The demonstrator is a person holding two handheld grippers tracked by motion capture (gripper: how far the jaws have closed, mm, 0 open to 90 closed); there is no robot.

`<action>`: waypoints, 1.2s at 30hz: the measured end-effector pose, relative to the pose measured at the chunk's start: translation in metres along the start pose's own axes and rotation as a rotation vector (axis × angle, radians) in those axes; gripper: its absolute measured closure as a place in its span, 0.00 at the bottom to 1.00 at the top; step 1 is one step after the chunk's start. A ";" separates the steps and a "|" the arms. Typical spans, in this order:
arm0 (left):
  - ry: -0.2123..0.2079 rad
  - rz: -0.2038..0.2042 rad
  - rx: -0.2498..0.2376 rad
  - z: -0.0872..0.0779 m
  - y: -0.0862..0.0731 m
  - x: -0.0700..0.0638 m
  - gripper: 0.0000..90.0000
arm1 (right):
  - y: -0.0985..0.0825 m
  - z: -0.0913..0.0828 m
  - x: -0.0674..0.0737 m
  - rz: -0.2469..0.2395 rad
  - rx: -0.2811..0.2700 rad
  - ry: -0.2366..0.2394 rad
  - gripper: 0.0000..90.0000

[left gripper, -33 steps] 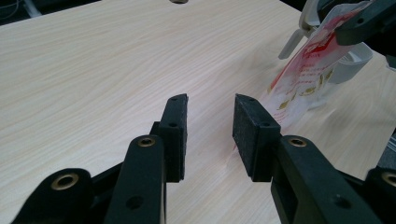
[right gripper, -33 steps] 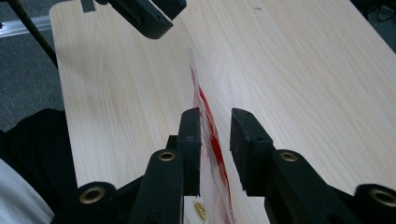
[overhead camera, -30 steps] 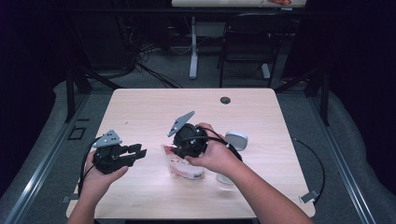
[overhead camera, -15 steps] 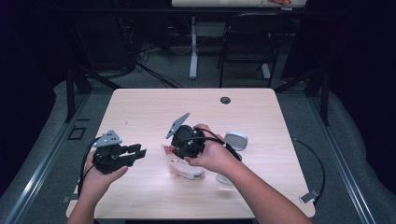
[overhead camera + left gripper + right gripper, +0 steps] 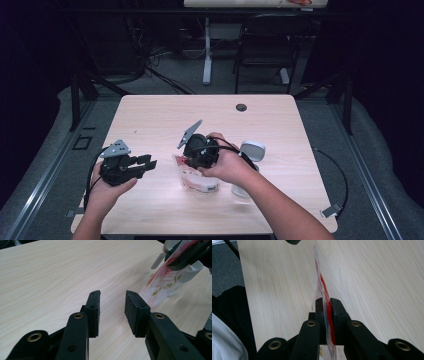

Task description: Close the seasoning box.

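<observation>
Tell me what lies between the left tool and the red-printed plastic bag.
Only bare table. In the left gripper view, light wood runs from the open left tool to the plastic bag, which the right tool has just closed on.

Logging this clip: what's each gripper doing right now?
Left gripper: open, nothing between its jaws.
Right gripper: jaws just closing, now shut on the clear red-printed plastic bag.
</observation>
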State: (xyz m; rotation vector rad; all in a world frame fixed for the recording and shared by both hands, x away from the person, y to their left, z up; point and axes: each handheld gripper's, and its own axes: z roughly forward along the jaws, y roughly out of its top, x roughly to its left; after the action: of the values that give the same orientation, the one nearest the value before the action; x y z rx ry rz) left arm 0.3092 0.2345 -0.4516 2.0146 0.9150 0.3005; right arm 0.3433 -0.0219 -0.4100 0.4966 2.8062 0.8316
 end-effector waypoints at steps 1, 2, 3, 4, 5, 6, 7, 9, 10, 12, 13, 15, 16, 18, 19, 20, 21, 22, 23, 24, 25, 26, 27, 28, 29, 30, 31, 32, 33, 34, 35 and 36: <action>-0.001 0.000 0.000 0.000 0.000 0.000 0.73 | 0.000 0.000 0.000 -0.002 0.000 0.000 0.96; -0.002 -0.001 0.000 0.000 0.000 0.000 0.73 | 0.000 0.000 0.000 -0.004 0.000 0.002 0.96; -0.002 -0.001 0.000 0.000 0.000 0.000 0.73 | 0.000 0.000 0.000 -0.006 0.001 0.007 0.97; -0.002 0.003 0.002 0.000 0.000 -0.001 0.73 | 0.000 0.000 0.000 -0.005 0.001 0.010 0.98; -0.004 0.003 0.002 0.001 0.000 -0.001 0.73 | 0.000 0.000 0.000 -0.005 0.001 0.010 0.98; -0.005 0.003 0.001 0.001 0.000 -0.001 0.72 | 0.000 -0.001 -0.001 -0.005 0.009 0.017 0.99; -0.005 0.005 0.003 0.002 0.000 -0.001 0.72 | 0.000 -0.001 -0.002 -0.009 0.007 0.013 0.99; -0.005 0.004 0.004 0.002 0.000 -0.001 0.72 | 0.000 -0.001 -0.002 -0.010 0.007 0.006 0.99; -0.005 0.005 0.005 0.002 0.000 -0.001 0.72 | 0.000 -0.001 -0.004 -0.008 0.006 0.015 0.99; -0.007 0.006 0.007 0.003 0.000 -0.001 0.72 | -0.001 -0.001 -0.004 -0.012 0.005 0.011 1.00; -0.007 0.004 0.006 0.003 -0.001 -0.001 0.72 | -0.001 -0.001 -0.004 -0.016 0.004 0.006 1.00; -0.010 0.006 0.006 0.004 -0.001 -0.002 0.72 | -0.001 -0.002 -0.004 -0.017 0.003 0.005 1.00; -0.011 0.010 0.007 0.004 -0.001 -0.002 0.71 | -0.002 -0.002 -0.004 -0.018 0.001 0.005 1.00; -0.010 0.012 0.010 0.005 -0.001 -0.002 0.70 | -0.003 -0.003 -0.004 -0.019 -0.007 0.007 1.00; -0.010 0.012 0.010 0.005 -0.001 -0.002 0.69 | -0.003 -0.004 -0.004 -0.019 -0.008 0.009 1.00; -0.007 0.011 0.009 0.006 -0.001 -0.002 0.69 | -0.003 -0.005 -0.005 -0.015 -0.012 0.010 1.00; -0.006 0.010 0.009 0.007 -0.001 -0.003 0.69 | -0.003 -0.005 -0.005 -0.015 -0.012 0.010 1.00; -0.009 0.010 0.014 0.007 -0.001 -0.003 0.68 | -0.005 -0.006 -0.006 -0.016 -0.031 0.014 1.00; -0.010 0.013 0.015 0.009 -0.002 -0.003 0.68 | -0.005 -0.007 -0.005 -0.015 -0.033 0.016 1.00; -0.010 0.013 0.015 0.009 -0.002 -0.003 0.67 | -0.005 -0.007 -0.005 -0.015 -0.033 0.016 1.00; -0.011 0.020 0.020 0.011 -0.002 -0.004 0.67 | -0.007 -0.008 -0.005 -0.022 -0.040 0.018 1.00; -0.011 0.021 0.018 0.012 -0.002 -0.005 0.66 | -0.008 -0.009 -0.005 -0.019 -0.046 0.018 1.00; -0.012 0.027 0.020 0.013 -0.002 -0.005 0.66 | -0.009 -0.010 -0.005 -0.023 -0.046 0.018 1.00; -0.012 0.027 0.020 0.013 -0.002 -0.005 0.65 | -0.009 -0.010 -0.005 -0.023 -0.046 0.018 1.00; -0.014 0.028 0.021 0.013 -0.002 -0.006 0.65 | -0.010 -0.012 -0.004 -0.018 -0.057 0.017 1.00; -0.012 0.032 0.024 0.014 -0.002 -0.007 0.65 | -0.011 -0.014 -0.004 -0.018 -0.058 0.016 1.00; -0.011 0.033 0.026 0.015 -0.002 -0.007 0.65 | -0.012 -0.015 -0.005 -0.020 -0.061 0.017 1.00; -0.011 0.033 0.026 0.015 -0.002 -0.007 0.65 | -0.013 -0.015 -0.004 -0.012 -0.072 0.017 1.00; -0.010 0.033 0.025 0.016 -0.002 -0.007 0.65 | -0.013 -0.015 -0.004 -0.012 -0.072 0.017 1.00; -0.011 0.036 0.029 0.016 -0.002 -0.007 0.65 | -0.014 -0.017 -0.005 -0.014 -0.075 0.015 1.00; -0.012 0.036 0.029 0.016 -0.002 -0.008 0.65 | -0.015 -0.019 -0.005 -0.012 -0.079 0.018 1.00; -0.014 0.037 0.031 0.017 -0.003 -0.008 0.65 | -0.016 -0.019 -0.005 -0.005 -0.087 0.018 1.00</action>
State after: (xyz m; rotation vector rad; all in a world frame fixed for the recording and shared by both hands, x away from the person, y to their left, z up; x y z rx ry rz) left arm 0.3110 0.2192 -0.4625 2.0615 0.8802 0.2940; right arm 0.3393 -0.0456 -0.4026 0.4699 2.7721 0.9570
